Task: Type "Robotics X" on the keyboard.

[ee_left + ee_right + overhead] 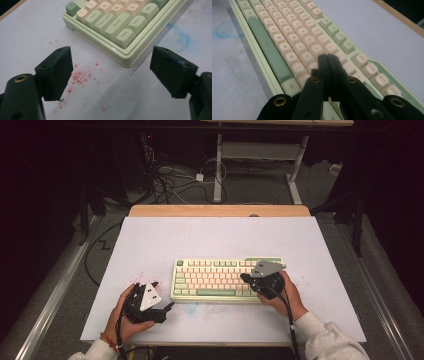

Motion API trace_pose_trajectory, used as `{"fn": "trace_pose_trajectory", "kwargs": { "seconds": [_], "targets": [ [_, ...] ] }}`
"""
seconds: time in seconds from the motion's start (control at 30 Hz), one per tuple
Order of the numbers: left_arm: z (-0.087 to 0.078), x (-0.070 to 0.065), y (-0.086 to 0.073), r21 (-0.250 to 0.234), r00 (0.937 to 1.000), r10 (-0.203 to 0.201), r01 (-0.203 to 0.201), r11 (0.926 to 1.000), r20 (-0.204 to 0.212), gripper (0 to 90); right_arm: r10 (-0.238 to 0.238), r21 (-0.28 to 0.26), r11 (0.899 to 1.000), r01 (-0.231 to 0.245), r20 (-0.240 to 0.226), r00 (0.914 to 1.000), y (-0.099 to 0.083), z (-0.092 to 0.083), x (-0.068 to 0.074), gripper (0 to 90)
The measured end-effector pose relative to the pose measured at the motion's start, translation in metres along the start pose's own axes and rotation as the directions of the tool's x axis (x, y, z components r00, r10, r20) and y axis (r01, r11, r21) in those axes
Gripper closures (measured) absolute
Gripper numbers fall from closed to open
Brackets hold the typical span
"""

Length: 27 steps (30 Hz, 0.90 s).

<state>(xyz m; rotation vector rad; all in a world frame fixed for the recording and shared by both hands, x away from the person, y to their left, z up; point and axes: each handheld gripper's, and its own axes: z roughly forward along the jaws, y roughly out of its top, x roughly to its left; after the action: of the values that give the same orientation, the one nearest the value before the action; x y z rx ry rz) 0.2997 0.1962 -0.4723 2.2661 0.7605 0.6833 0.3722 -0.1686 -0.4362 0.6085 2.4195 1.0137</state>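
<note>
1. Step in hand, as I judge it: pressing keys. The right gripper hangs over the right end of the keyboard, with its closed tips used like a finger.
2. Right gripper: jaws pressed together, nothing between them. The tips sit low over the cream keys near the keyboard's right end. Whether they actually touch a key I cannot tell; the picture is a bit blurred there.
3. Green space bar lies to the left of those tips, a few rows off.
4. Left gripper: jaws stand wide apart, holding nothing, touching nothing. It rests in the hand just left of the keyboard, over the white table.
5. Ahead of the left gripper: the keyboard's near-left corner, Ctrl key closest, close but apart from the jaws. Red specks on the table lie between the jaws.
6. Next move, I guess: lower the closed right tips straight onto one key only, centred, not straddling two. The left gripper can stay clear, or steady the keyboard if it slides.
</note>
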Motion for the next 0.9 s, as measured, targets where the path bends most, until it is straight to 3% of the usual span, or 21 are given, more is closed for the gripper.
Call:
{"fn": "trace_pose_trajectory", "kwargs": {
  "seconds": [0.2,0.47,0.7,0.9],
  "targets": [
    [0.000,0.000,-0.001,0.006,1.0000,0.002,-0.002,1.0000,0.008,17.6,-0.005,0.039,0.999,0.005,-0.002,1.0000,0.010,0.023,-0.002,90.0],
    [0.001,-0.001,-0.001,0.013,0.9999,0.010,-0.010,0.9999,0.014,17.6,-0.005,0.085,0.996,0.004,0.012,0.9999,0.013,0.038,-0.004,90.0],
    [0.002,-0.002,-0.001,0.021,0.9997,0.015,-0.015,0.9997,0.018,17.6,-0.005,0.090,0.996,0.003,0.015,0.9999,0.013,0.041,-0.005,90.0],
    [0.002,-0.002,-0.001,0.023,0.9996,0.017,-0.017,0.9996,0.023,17.5,-0.006,0.126,0.992,0.004,0.021,0.9998,0.015,0.042,-0.004,90.0]
  ]
}}
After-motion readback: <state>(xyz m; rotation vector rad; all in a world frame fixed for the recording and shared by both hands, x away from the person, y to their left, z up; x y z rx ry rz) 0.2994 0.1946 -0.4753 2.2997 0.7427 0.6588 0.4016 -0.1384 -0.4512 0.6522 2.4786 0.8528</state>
